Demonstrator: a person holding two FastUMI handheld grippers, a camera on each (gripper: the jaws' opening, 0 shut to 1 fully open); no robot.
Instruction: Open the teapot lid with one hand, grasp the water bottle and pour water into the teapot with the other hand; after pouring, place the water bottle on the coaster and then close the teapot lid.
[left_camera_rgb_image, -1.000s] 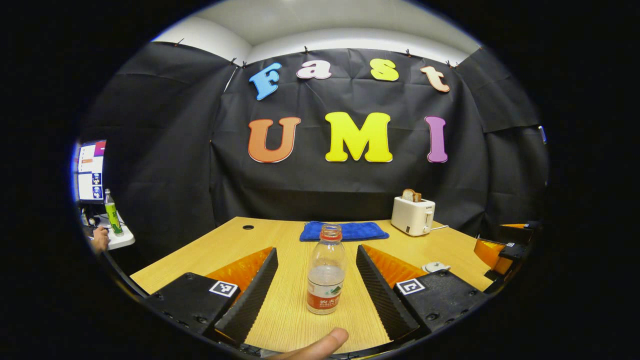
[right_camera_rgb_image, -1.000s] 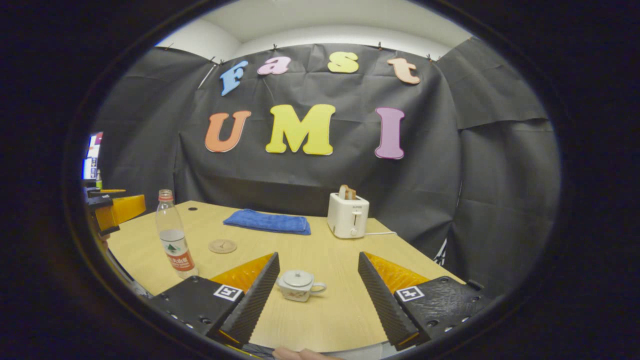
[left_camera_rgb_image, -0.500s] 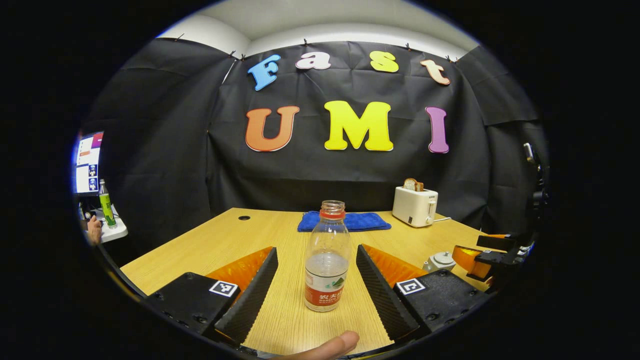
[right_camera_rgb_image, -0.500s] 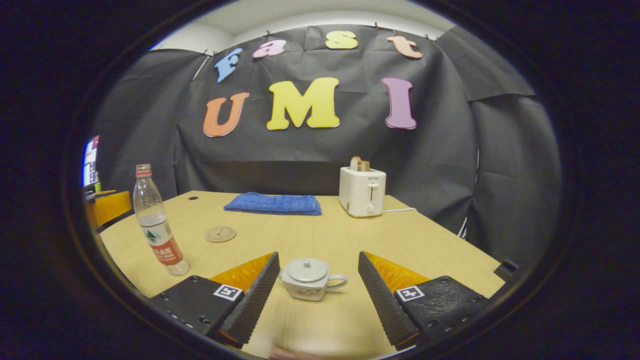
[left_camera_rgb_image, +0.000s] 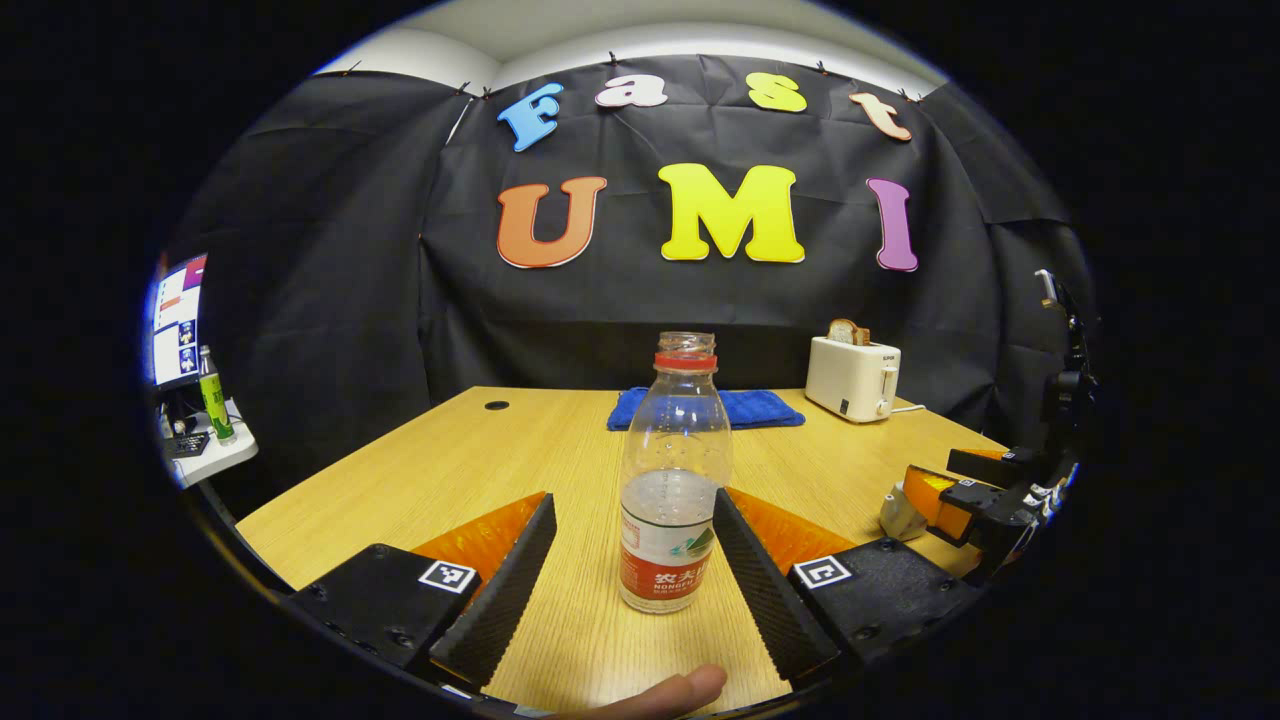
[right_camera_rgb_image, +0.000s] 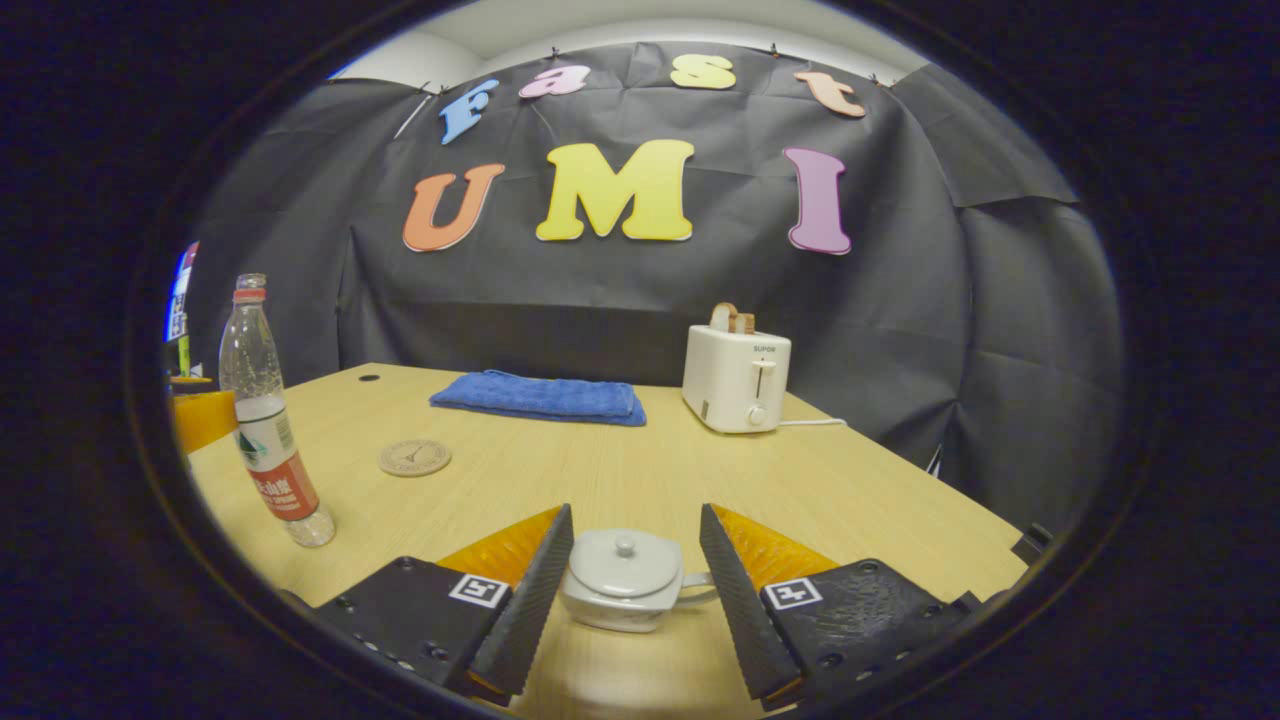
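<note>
1. Left gripper view showed the left gripper (left_camera_rgb_image: 634, 560) wide open around the clear plastic water bottle (left_camera_rgb_image: 672, 478), maybe touching one side.
2. The right gripper (right_camera_rgb_image: 632, 580) stood open around the small white teapot (right_camera_rgb_image: 624, 580), whose lid was on.

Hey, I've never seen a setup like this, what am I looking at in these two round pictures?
A person holds a two-fingered grabbing tool in each hand; each carries a camera looking along its jaws. In the left gripper view, the left gripper stands open around an uncapped water bottle, not yet squeezing it. In the right gripper view, the right gripper stands open around a small teapot with its lid on. On the wooden table also lie a round coaster, a blue cloth and a toaster with bread in it. Nothing is held yet.
</note>
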